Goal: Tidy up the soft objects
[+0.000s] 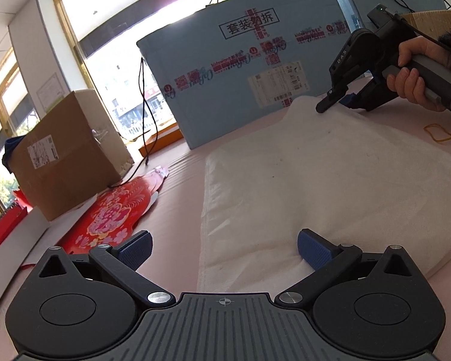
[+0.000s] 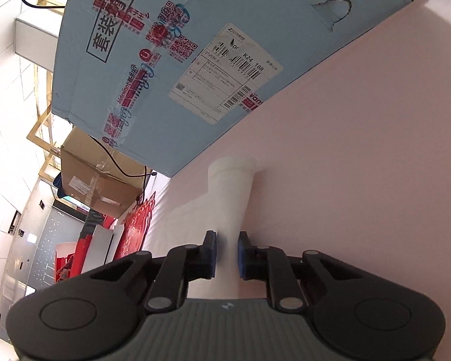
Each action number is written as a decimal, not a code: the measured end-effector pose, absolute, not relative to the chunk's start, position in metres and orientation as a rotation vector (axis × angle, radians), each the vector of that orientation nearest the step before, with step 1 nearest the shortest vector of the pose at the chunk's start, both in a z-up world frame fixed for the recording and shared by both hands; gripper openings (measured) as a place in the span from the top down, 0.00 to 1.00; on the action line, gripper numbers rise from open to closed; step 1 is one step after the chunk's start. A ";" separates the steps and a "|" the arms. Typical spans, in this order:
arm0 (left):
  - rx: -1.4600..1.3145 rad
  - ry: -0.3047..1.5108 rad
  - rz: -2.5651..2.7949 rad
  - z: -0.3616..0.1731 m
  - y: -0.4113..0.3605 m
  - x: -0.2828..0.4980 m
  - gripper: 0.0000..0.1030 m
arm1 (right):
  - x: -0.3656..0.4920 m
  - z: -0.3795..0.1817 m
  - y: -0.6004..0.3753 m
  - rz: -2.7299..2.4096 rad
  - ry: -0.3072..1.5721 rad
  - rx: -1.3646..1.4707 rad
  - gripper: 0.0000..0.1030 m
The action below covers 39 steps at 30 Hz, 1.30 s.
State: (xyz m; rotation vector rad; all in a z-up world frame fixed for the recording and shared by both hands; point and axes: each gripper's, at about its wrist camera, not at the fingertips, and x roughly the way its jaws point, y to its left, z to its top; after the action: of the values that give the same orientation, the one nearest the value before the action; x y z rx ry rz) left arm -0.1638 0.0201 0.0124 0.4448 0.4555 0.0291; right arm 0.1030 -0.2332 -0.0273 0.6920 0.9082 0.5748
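Only one soft thing is seen: a white towel (image 1: 330,186) spread over the pink table (image 1: 177,198), with its far corner lifted. Two grippers are counted. The left gripper (image 1: 224,251) is held wide apart above the near edge of the towel, with nothing between its two blue pads (image 1: 314,252). The right gripper (image 2: 227,255) is drawn narrow and is pinched on a raised fold of the towel (image 2: 231,198); in the left wrist view that same gripper (image 1: 336,103) is seen at the towel's far corner, gripped by one hand (image 1: 412,72). Two boxes are counted: one large blue box (image 1: 243,90), standing on the table just behind the towel and carrying one white shipping label (image 2: 225,72), and one brown cardboard box (image 1: 66,156) well off to the left. One red patterned sheet (image 1: 117,213) is laid flat near the brown box. One yellow rubber band (image 1: 440,134) is seen beside the towel on the right.
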 end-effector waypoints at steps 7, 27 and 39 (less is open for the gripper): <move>0.389 0.281 -0.273 0.040 -0.036 -0.181 0.00 | 0.076 -0.001 -0.233 0.480 0.807 0.557 0.91; 0.600 0.331 -0.592 0.020 -0.061 -0.179 0.00 | -0.096 0.025 -0.329 0.051 0.512 0.644 0.93; 0.707 0.250 -0.610 0.023 -0.022 -0.174 0.00 | -0.173 -0.007 -0.320 0.108 0.573 0.707 0.93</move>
State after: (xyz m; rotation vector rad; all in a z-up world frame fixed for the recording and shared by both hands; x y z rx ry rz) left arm -0.1739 -0.0216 0.0230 0.7066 0.2500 -0.6097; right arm -0.1733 -0.3196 -0.0068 0.7069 0.5728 0.1084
